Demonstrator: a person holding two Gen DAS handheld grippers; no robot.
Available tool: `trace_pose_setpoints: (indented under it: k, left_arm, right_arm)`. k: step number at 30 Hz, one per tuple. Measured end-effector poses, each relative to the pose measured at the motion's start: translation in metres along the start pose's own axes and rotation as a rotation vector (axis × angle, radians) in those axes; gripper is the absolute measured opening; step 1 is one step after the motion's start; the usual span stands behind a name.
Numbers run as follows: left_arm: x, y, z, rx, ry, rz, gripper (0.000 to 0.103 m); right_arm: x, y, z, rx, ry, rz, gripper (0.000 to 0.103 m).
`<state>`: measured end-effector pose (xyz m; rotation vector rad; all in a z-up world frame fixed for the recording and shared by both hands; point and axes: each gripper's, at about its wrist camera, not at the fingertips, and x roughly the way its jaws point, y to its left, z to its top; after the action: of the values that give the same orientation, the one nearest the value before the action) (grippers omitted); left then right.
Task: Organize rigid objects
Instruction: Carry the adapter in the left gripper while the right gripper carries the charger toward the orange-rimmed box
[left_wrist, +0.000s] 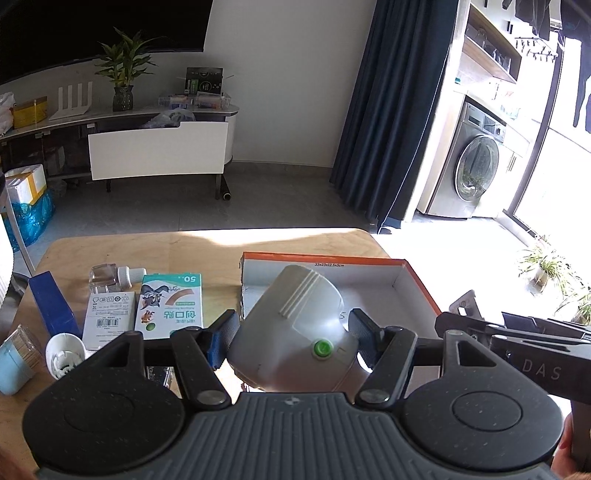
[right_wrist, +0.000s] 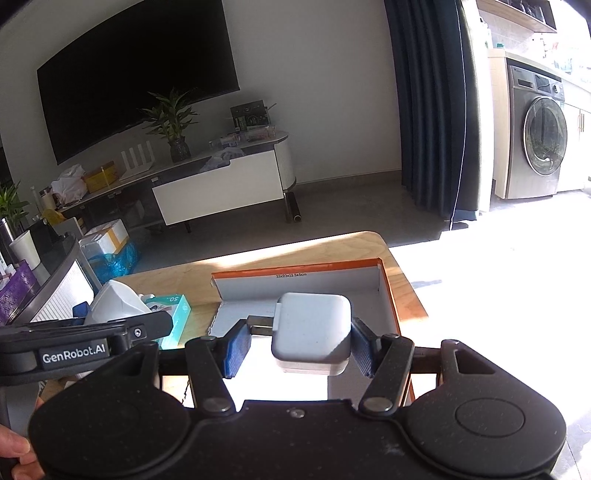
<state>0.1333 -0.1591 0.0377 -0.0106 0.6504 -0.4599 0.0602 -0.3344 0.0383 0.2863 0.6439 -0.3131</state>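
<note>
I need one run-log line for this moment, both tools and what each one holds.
left tool: shut on white device with green button | right tool: shut on white square case | both above orange-edged box

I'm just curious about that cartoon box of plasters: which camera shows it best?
The left wrist view: the plaster box lies flat on the table, its whole printed top facing the camera. In the right wrist view only a teal corner shows, behind the left claw and a white device.

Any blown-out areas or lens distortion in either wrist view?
Left wrist: the sunlit far edge of the table and the floor to its right are overexposed; the wall cabinet bows from fisheye. Right wrist: the floor to the right of the orange box is clipped white; the TV edges curve.
</note>
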Motion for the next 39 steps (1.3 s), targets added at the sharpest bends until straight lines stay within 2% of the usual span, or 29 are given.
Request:
trace_pose_setpoints:
  k: [22, 39]
  left_arm:
    - [0.021, -0.010, 0.002, 0.020, 0.025, -0.013, 0.066]
    - [0.047, -0.012, 0.006, 0.023, 0.057, -0.017, 0.066]
  right_arm:
    - [0.023, -0.003, 0.005, -0.013, 0.026, -0.034, 0.070]
    - [0.064, -0.004, 0.017, -0.061, 0.074, -0.052, 0.070]
